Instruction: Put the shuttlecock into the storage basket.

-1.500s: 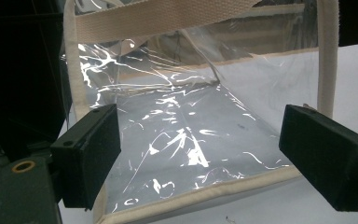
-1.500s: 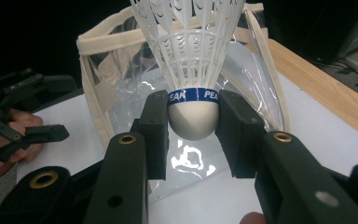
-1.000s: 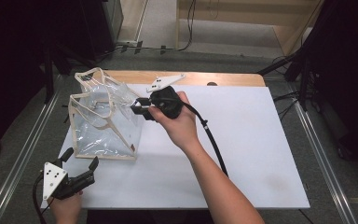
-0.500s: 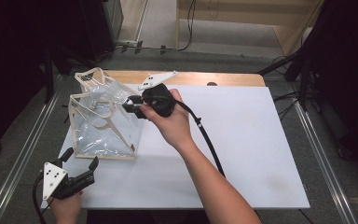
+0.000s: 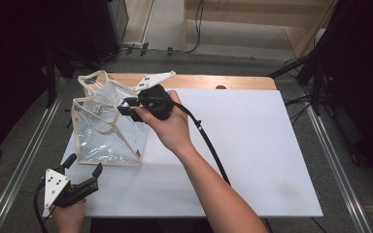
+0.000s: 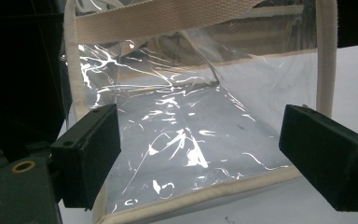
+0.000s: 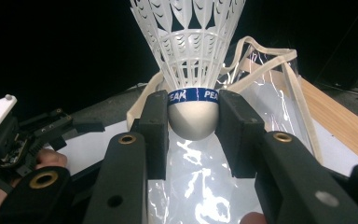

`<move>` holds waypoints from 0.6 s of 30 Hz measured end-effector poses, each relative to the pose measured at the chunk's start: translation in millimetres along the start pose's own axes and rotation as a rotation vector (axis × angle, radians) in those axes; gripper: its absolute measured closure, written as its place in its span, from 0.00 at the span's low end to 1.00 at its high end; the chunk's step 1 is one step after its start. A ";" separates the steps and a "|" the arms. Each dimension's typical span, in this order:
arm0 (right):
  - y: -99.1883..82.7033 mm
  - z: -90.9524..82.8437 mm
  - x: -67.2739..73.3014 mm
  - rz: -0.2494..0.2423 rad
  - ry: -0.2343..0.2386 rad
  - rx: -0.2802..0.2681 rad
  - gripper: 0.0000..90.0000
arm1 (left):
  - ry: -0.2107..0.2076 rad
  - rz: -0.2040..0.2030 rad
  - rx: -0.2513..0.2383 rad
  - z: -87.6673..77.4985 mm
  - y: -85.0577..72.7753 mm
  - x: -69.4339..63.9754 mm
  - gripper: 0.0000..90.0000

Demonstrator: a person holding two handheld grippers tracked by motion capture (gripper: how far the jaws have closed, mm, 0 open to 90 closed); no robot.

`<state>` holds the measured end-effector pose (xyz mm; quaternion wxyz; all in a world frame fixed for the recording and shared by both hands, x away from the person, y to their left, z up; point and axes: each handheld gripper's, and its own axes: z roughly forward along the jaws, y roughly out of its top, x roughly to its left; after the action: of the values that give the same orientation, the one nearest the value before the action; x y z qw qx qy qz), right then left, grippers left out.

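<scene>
- The left gripper [image 5: 85,171] is sitting at the near left corner of the white table [image 5: 272,160], held in the person's left hand [image 5: 69,217]; its jaws are standing spread apart with nothing pinched between them.
- In the left gripper view those two black jaws are framing the near side of the clear plastic bag [image 6: 186,140], pointing at it without touching it.
- The clear plastic bag [image 5: 108,127], edged in beige webbing with looped handles, is standing on the left part of the table, just beyond the left gripper, with its mouth facing up.
- The right gripper [image 5: 126,108], gripped by the person's right hand [image 5: 170,127], is hanging over the bag's open top, its cable [image 5: 209,145] trailing back across the table.
- In the right gripper view the right gripper [image 7: 193,122] is pinching a white shuttlecock [image 7: 191,70] by its rounded cork base, one pad pressing on each side, just under the blue band.
- The shuttlecock's plastic skirt is pointing away from the jaws, with the bag [image 7: 261,93] lying beneath and beyond it.
</scene>
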<state>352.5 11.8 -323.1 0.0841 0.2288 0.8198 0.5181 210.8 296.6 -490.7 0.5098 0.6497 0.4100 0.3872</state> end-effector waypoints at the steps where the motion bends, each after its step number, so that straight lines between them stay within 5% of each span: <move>1: 0.7 0.9 0.4 -0.004 -0.001 -0.002 0.69 | 0.000 0.000 0.000 0.0 0.0 0.0 0.15; 18: 13.0 17.3 10.3 -0.001 0.015 -0.016 0.69 | -0.003 -0.003 -0.001 -0.1 0.1 0.2 0.15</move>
<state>353.6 35.2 -318.3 0.0800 0.2237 0.8164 0.5263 210.7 296.8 -490.6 0.5111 0.6494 0.4102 0.3857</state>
